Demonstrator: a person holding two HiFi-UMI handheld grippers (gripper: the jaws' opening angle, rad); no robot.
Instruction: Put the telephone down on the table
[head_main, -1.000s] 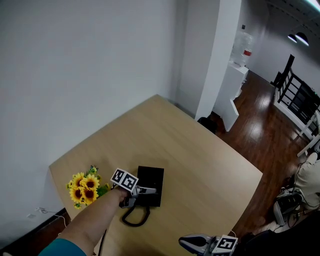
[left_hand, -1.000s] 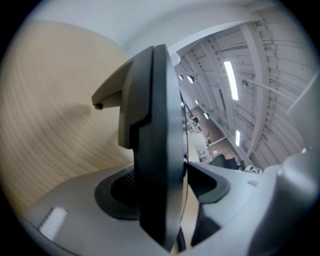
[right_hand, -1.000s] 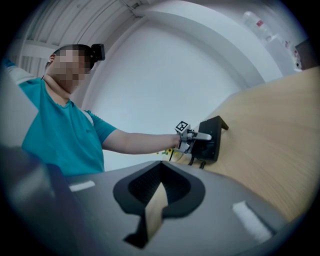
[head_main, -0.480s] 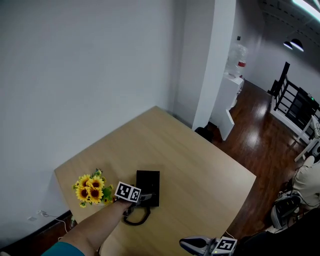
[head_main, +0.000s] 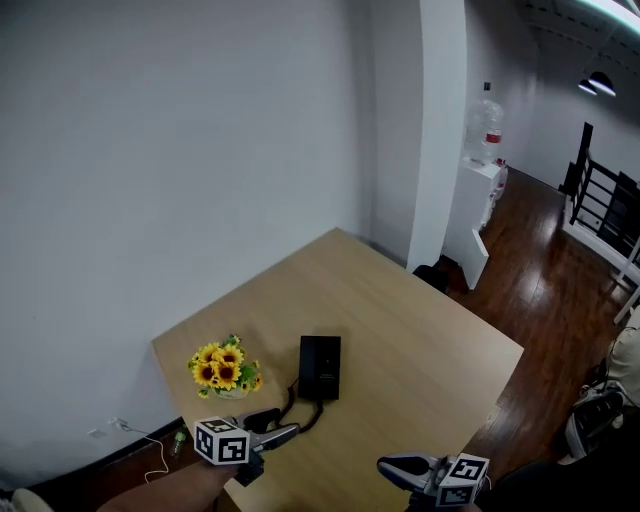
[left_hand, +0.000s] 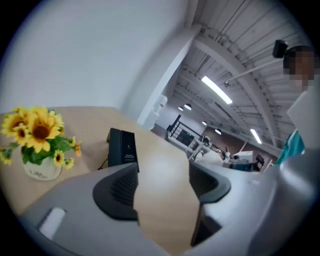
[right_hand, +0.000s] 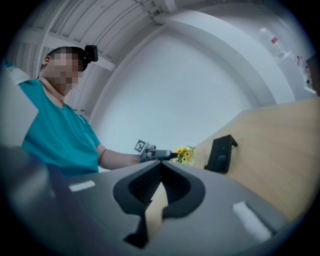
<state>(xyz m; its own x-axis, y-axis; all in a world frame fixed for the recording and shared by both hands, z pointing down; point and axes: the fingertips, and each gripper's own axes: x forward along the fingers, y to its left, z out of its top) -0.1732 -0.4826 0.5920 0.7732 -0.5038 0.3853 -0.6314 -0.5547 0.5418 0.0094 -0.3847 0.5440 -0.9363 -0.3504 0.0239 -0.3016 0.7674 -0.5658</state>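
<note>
The black telephone (head_main: 320, 367) lies flat on the wooden table (head_main: 420, 340), its cord (head_main: 297, 412) curling toward the near edge, where a dark piece (head_main: 261, 418) lies. My left gripper (head_main: 283, 433) hovers at that near edge, apart from the telephone. In the left gripper view its jaws are closing around bare table only, with the telephone (left_hand: 122, 147) beyond the left gripper (left_hand: 162, 182). My right gripper (head_main: 392, 467) sits low at the front. In the right gripper view the right gripper (right_hand: 160, 172) has its tips together, and the telephone (right_hand: 221, 153) stands far off.
A small white pot of sunflowers (head_main: 226, 369) stands left of the telephone near the table's left edge. A white wall backs the table, with a pillar (head_main: 440, 130) at the far corner. A cable (head_main: 150, 440) trails on the floor at the left.
My left gripper has let go at the telephone's left side and pulled back toward me, rising off the table. The head view has shifted. The right gripper rose slightly.
</note>
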